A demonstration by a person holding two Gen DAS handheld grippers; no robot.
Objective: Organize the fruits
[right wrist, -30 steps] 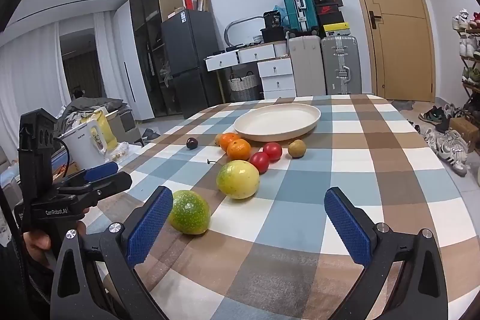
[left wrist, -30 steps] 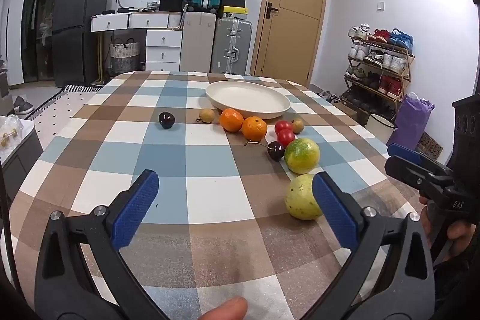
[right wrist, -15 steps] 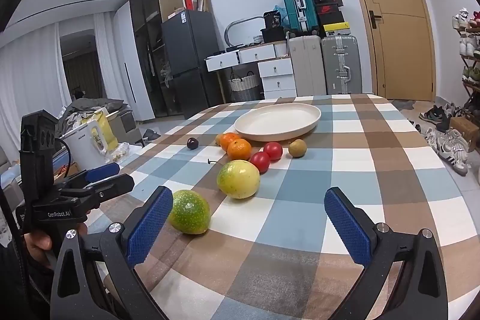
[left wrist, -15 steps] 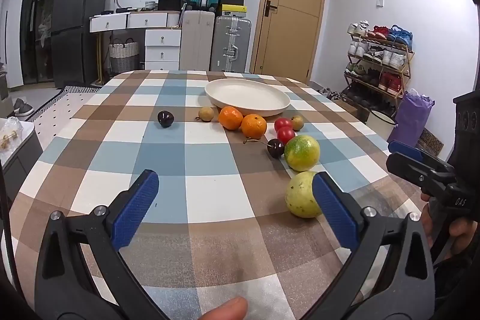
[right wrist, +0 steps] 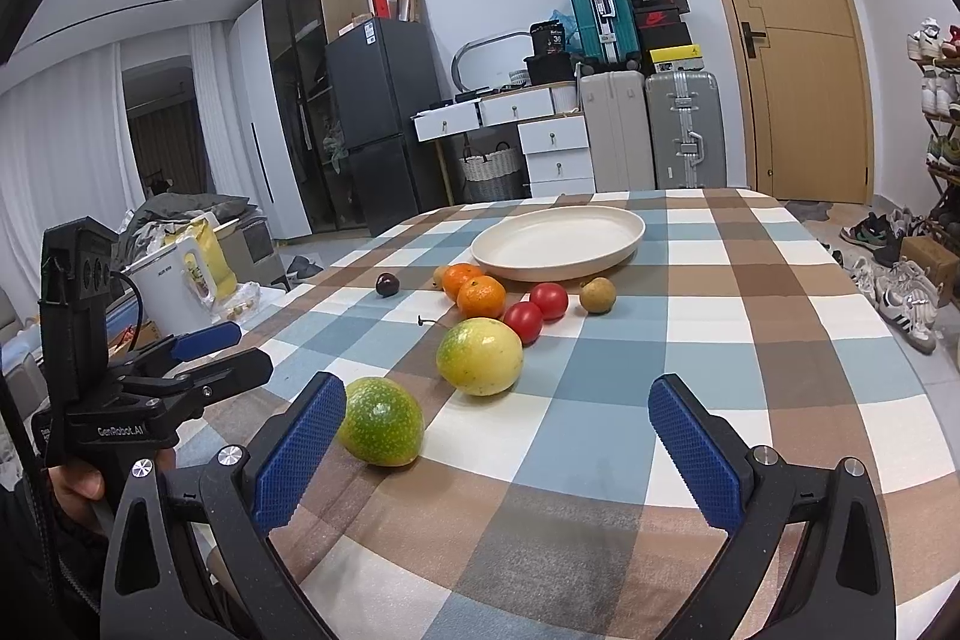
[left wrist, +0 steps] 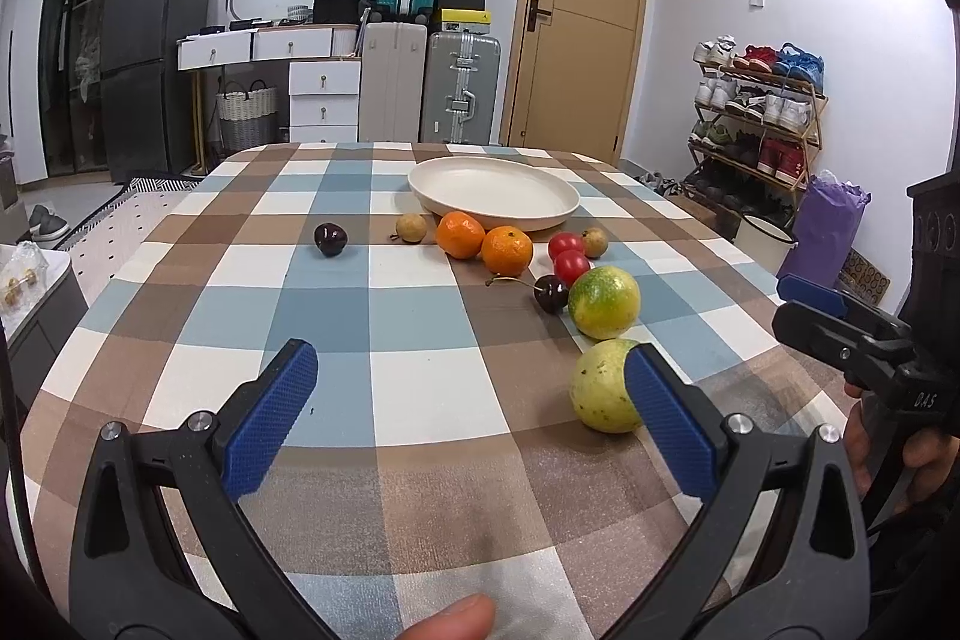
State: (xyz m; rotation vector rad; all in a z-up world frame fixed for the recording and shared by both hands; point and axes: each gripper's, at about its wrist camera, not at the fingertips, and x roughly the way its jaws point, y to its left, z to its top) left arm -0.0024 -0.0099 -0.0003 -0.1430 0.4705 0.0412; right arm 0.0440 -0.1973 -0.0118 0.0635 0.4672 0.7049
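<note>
From the left wrist view, the left tongs (left wrist: 468,400) stand wide apart over the checked surface (left wrist: 420,376) and hold nothing. A yellow-green fruit (left wrist: 600,388) lies just behind the right pad, partly hidden by it, so contact is hard to judge. Beyond it sit a green-yellow fruit (left wrist: 603,301), a dark cherry (left wrist: 551,293), two tomatoes (left wrist: 570,256), two oranges (left wrist: 483,241) and an empty cream plate (left wrist: 494,192).

From the right wrist view, the right tongs (right wrist: 498,451) also gape wide and hold nothing. The green fruit (right wrist: 381,421) lies just beside the left pad, the plate (right wrist: 558,242) further off.
</note>
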